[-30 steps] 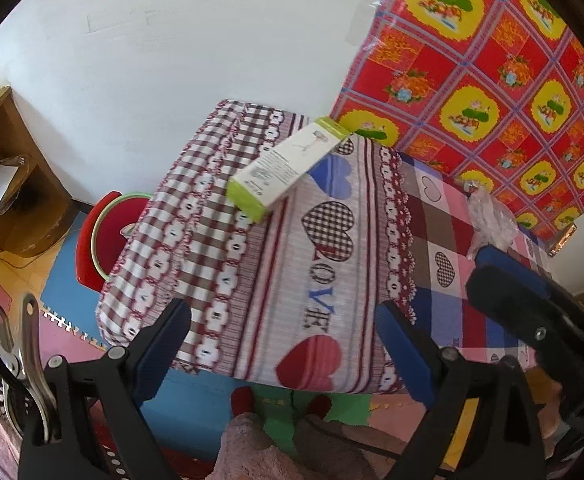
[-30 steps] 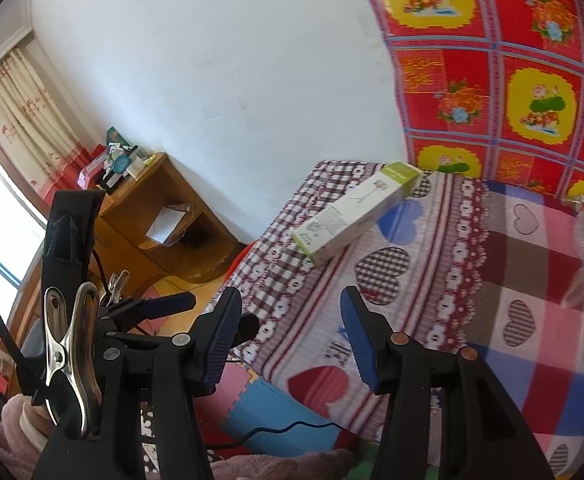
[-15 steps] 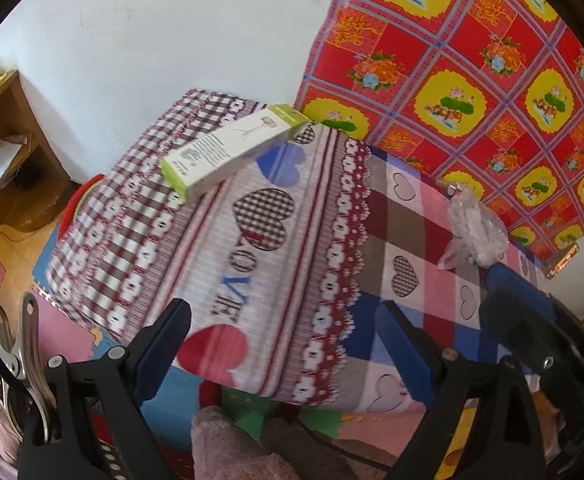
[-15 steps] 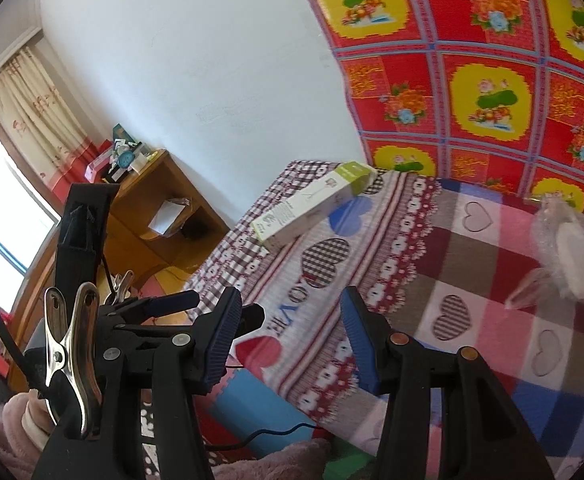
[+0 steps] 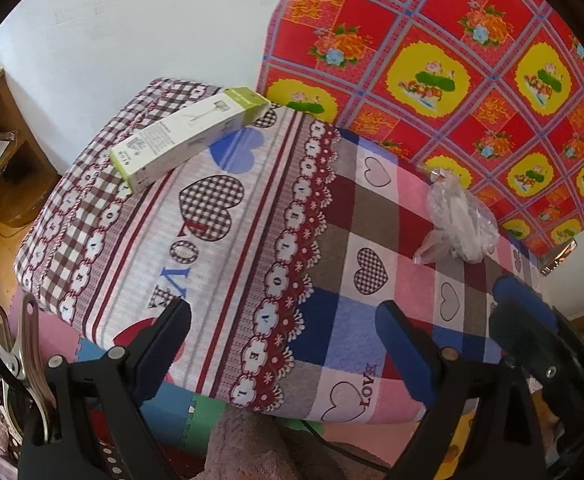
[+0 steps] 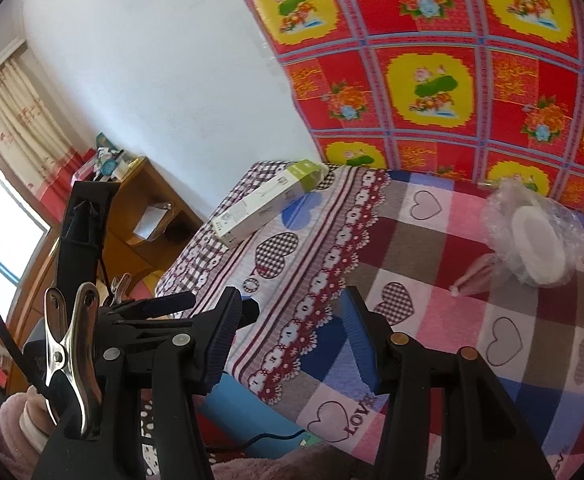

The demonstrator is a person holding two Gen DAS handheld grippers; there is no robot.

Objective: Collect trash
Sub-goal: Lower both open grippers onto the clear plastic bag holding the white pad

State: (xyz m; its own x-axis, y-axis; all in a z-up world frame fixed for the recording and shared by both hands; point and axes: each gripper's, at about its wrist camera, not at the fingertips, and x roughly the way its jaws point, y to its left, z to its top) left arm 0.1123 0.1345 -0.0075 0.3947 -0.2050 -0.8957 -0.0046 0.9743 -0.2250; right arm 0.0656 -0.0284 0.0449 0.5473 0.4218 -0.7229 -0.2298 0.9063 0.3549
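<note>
A long white and green carton [image 5: 190, 134] lies at the far left corner of the table with the heart-pattern cloth [image 5: 276, 216]; it also shows in the right wrist view [image 6: 268, 204]. A crumpled clear plastic bag with a white piece inside [image 5: 457, 220] lies at the far right; it also shows in the right wrist view [image 6: 531, 236]. My left gripper [image 5: 284, 340] is open and empty over the table's near edge. My right gripper [image 6: 288, 332] is open and empty over the near edge, left of the bag. The right gripper's body [image 5: 531, 332] shows in the left wrist view.
A red and yellow flowered sheet [image 5: 451, 60] covers the wall behind the table. A wooden shelf unit [image 6: 148, 224] stands at the left by a curtained window. Foam floor mats [image 5: 176, 400] lie below the table's near edge.
Both views have swung to the right across the table. The carton has shifted left in frame and the plastic bag has come into fuller view. Both grippers stay open.
</note>
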